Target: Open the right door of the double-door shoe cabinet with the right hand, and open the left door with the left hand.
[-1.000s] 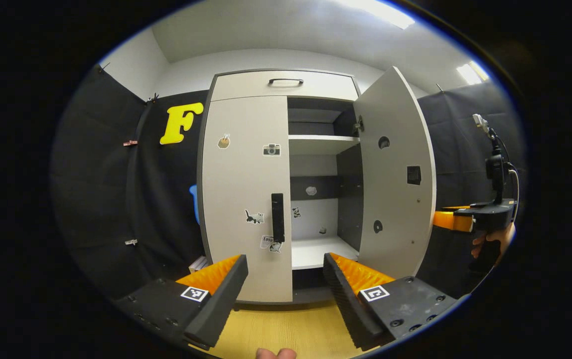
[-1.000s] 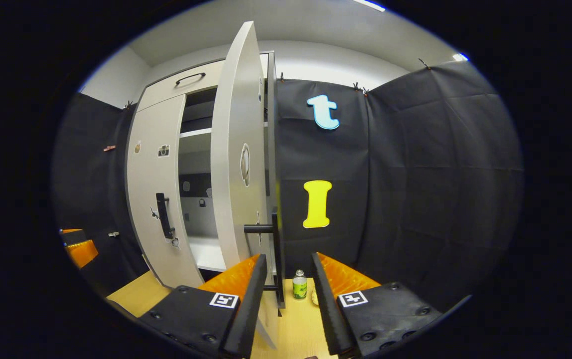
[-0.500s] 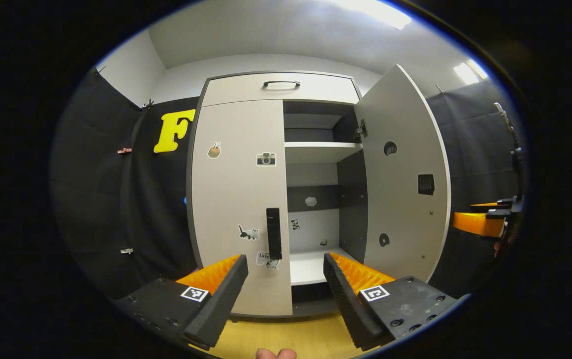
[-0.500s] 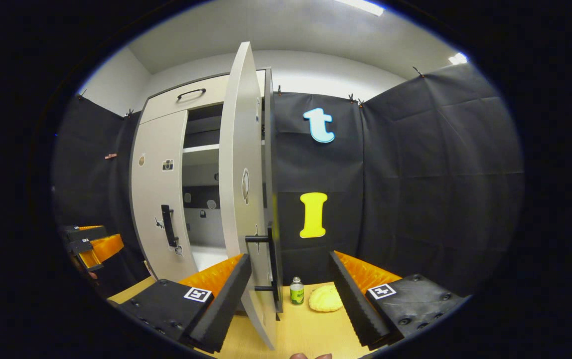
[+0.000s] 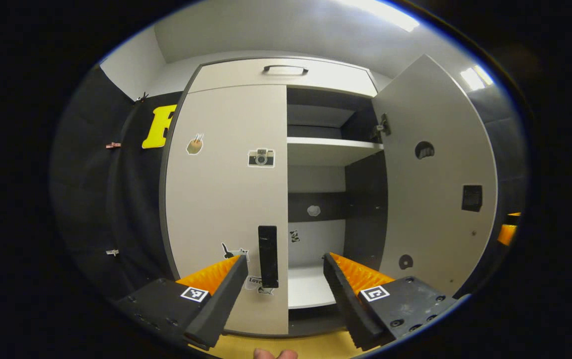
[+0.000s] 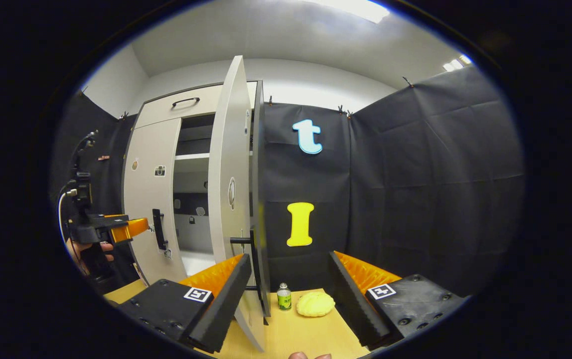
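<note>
- Your left gripper (image 5: pixel 284 279) is spread wide, holding nothing, just short of the handle (image 5: pixel 267 256) on the closed left door (image 5: pixel 228 199)
- Your right gripper (image 6: pixel 290 286) is released too; the right door (image 6: pixel 228 199) stands swung out, its handle (image 6: pixel 261 269) between your fingers, untouched

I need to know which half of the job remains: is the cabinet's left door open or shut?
Shut. The left door lies flush with the cabinet front, its handle untouched between the open left gripper fingers; the right door is swung wide.
</note>
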{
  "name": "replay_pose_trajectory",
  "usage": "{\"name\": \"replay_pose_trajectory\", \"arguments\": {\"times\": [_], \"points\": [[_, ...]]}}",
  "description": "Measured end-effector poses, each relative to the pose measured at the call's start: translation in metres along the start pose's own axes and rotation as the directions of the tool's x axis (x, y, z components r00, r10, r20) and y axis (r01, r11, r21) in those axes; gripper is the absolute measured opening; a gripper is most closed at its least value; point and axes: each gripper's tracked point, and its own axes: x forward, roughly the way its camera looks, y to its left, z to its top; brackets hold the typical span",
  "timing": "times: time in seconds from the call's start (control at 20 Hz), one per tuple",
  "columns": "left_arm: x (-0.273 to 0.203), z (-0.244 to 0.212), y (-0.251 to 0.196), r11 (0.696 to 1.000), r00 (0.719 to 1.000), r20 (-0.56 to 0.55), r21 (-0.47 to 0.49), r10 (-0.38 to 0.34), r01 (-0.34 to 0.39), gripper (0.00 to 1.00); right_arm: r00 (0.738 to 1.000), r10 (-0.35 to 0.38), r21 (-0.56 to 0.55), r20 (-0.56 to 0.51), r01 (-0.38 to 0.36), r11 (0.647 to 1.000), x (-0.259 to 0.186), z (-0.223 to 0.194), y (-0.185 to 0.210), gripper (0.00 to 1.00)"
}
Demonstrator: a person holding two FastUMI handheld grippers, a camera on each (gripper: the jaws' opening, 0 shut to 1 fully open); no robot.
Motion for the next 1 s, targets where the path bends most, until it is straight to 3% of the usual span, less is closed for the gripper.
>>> {"name": "replay_pose_trajectory", "arguments": {"times": [0.55, 0.7, 0.85, 0.9, 1.0], "points": [[0.092, -0.044, 0.029, 0.993, 0.991, -0.088, 0.071, 0.105, -0.099, 0.93, 1.000, 0.014, -0.030, 0.011, -0.014, 0.999, 0.014, -0.002, -0.013, 0.98], [0.102, -0.049, 0.037, 0.988, 0.987, -0.094, 0.087, 0.133, -0.125, 0.78, 1.000, 0.009, -0.025, 0.000, -0.009, 1.000, 0.017, -0.005, -0.015, 0.97], [0.108, -0.051, 0.028, 0.991, 0.990, -0.099, 0.094, 0.100, -0.091, 0.62, 1.000, 0.010, -0.019, -0.017, -0.010, 1.000, 0.017, -0.009, -0.014, 0.97], [0.110, -0.051, 0.025, 0.991, 0.990, -0.104, 0.111, 0.091, -0.080, 0.51, 1.000, 0.011, -0.018, -0.024, -0.012, 1.000, 0.017, -0.010, -0.014, 0.98], [0.110, -0.052, 0.025, 0.988, 0.989, -0.107, 0.130, 0.101, -0.087, 0.39, 0.999, 0.013, -0.018, -0.032, -0.014, 1.000, 0.015, -0.012, -0.014, 0.98]]}}
